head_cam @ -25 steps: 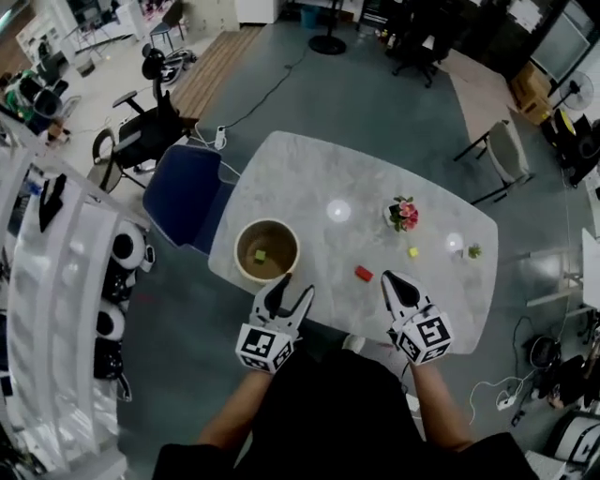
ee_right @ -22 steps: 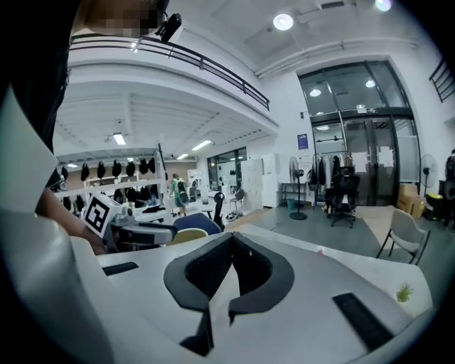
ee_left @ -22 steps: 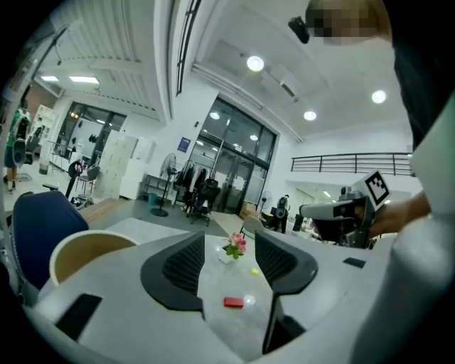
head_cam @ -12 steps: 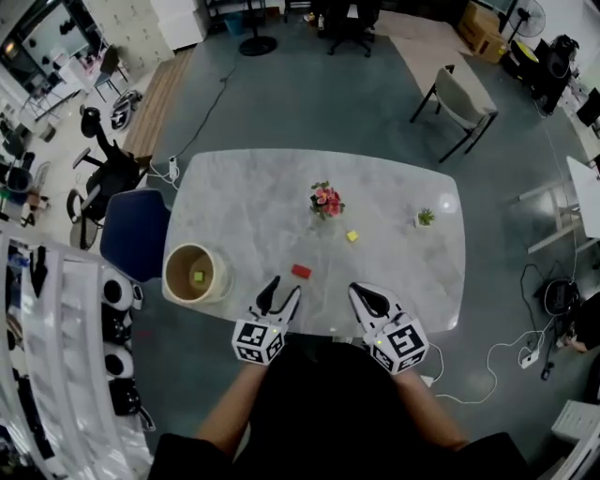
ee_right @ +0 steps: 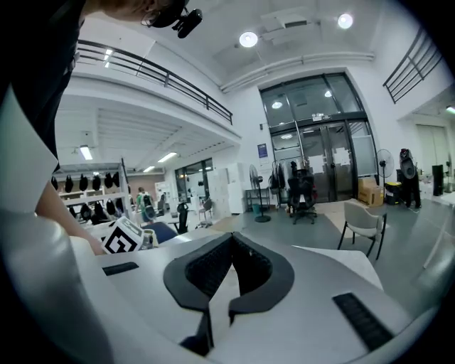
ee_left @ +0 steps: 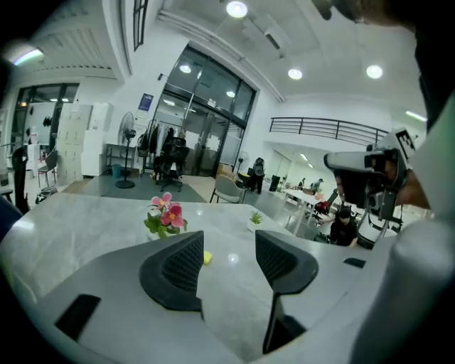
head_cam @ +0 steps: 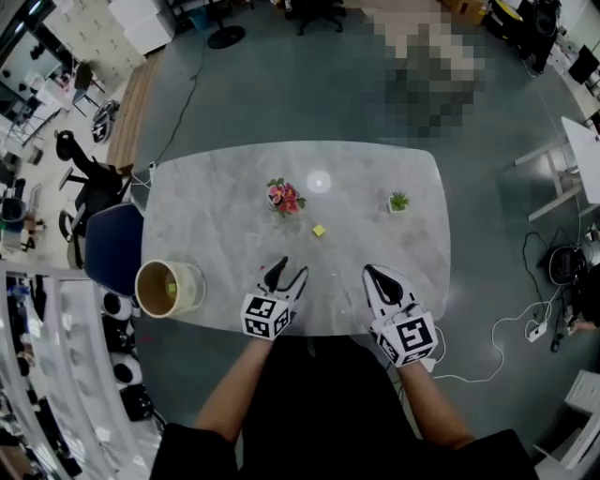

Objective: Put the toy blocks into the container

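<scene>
head view: left gripper [head_cam: 289, 271] jaws apart, empty; right gripper [head_cam: 370, 273] jaws shut, empty; yellow block [head_cam: 319, 230] mid-table; container [head_cam: 140, 285] at near-left corner of table [head_cam: 375, 246].

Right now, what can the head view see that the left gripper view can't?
Only the head view shows the container at the table's left edge, with a block inside it. Only the left gripper view shows the ceiling lights, the glass doors and a standing fan. Both show the table, the pink flowers, the yellow block, the small green plant and the left hand-held gripper, its jaws apart with nothing held.
</scene>
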Tool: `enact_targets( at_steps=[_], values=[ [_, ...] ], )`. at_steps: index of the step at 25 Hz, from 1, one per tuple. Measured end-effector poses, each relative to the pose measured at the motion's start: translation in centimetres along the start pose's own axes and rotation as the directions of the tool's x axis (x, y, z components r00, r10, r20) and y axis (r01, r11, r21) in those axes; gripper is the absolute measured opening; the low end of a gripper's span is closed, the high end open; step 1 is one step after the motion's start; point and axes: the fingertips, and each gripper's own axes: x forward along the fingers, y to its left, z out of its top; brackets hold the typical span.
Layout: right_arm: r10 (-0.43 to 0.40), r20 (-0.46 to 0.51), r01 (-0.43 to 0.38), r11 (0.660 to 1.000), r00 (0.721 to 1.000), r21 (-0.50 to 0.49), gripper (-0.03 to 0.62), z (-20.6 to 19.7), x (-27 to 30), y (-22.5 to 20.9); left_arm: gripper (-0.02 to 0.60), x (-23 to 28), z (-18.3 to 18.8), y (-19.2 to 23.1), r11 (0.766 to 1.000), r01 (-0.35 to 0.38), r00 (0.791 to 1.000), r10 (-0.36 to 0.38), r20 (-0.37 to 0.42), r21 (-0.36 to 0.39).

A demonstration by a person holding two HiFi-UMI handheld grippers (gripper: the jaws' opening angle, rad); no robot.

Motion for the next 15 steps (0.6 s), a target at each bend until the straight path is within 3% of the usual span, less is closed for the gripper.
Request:
enact_targets(
  at_steps=[7, 15],
  values=[
    [-0.049, -0.039, 0.052, 0.995, 0.998, 0.087, 0.000, -1.6, 0.7, -1.4, 0.206, 7.2, -1.6, 0.4, 0.991, 0.116, 0.984, -0.105, -0.143, 0.071],
    [-0.040, -0.091, 0.053, 0.988, 0.995, 0.142, 0.000, -3.2, 2.9, -1.7, 0.206, 13.6, -4.8, 2.6, 0.987, 0.147, 0.956, -0.125, -0.265, 0.064]
  ],
)
